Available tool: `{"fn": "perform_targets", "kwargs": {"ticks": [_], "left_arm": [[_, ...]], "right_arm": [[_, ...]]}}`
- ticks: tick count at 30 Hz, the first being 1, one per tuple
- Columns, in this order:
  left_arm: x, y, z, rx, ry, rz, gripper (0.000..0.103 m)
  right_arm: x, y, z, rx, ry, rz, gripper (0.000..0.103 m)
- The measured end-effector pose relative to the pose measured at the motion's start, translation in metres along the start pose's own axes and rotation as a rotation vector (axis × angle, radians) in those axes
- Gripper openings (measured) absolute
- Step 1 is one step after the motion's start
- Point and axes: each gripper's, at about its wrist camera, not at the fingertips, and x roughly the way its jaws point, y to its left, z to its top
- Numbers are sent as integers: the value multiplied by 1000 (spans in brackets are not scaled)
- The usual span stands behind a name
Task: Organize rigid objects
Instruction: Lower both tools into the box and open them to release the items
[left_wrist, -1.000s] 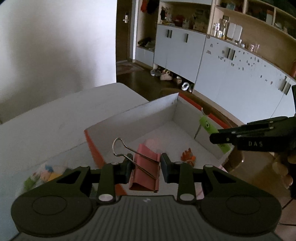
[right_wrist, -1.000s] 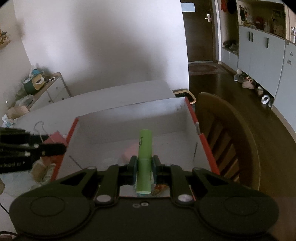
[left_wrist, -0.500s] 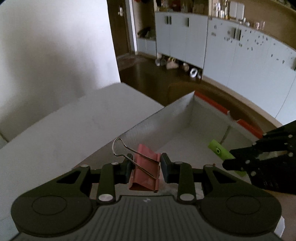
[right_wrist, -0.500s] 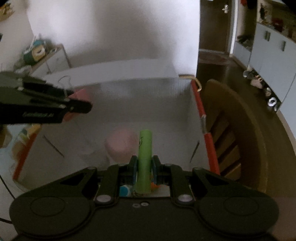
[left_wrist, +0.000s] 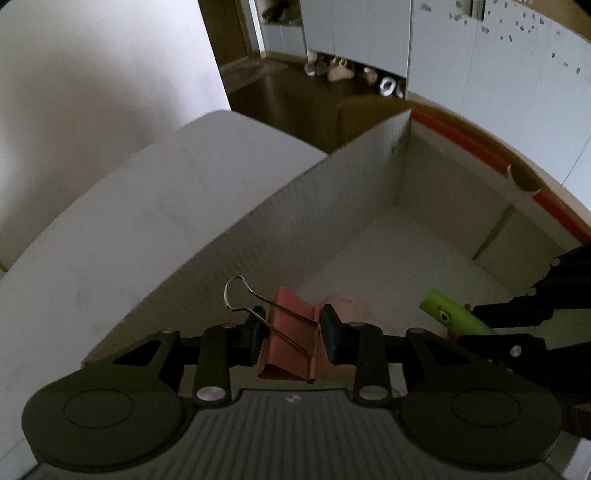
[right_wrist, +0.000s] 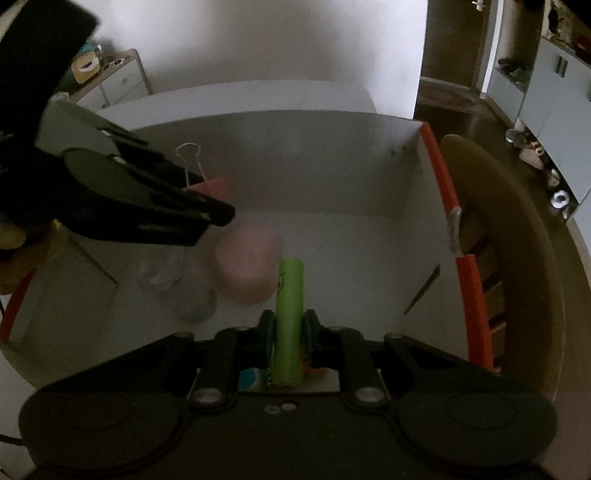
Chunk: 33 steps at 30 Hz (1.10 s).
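Note:
My left gripper (left_wrist: 291, 334) is shut on a pink binder clip (left_wrist: 290, 332) with silver wire handles, held over the near part of the white box (left_wrist: 280, 199). My right gripper (right_wrist: 289, 334) is shut on a green tube (right_wrist: 290, 306) with a cartoon eye, held over the same box (right_wrist: 295, 158). The tube also shows at the right of the left wrist view (left_wrist: 452, 314), and the clip shows in the right wrist view (right_wrist: 212, 184) in the left gripper's fingers. A pink round object (right_wrist: 247, 267) and a clear item (right_wrist: 173, 273) lie on the box floor.
The box has orange-red rims (right_wrist: 448, 206) and stands on a white table (left_wrist: 122, 229). A wooden chair (right_wrist: 517, 236) stands just right of the box. Cabinets (left_wrist: 498, 74) and shoes on the dark floor lie beyond.
Both grippers have moved forward and down over the box, still holding the clip and the tube. The left gripper now looms closer in the right wrist view.

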Motion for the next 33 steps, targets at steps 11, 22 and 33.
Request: {"fn": "perform_targets", "kwargs": {"ticks": [11,22,33], "left_arm": [[16,10,2,-61,66,-33,31],[17,16,8,-94,82,-43,32],[1,18,6,-128,59,-31,51]], "right_arm": [[16,-3,3,2,74,-20,16],[10,-13,3,42,67,-14,31],[-11,-17,-2,103,12,18,37]]}}
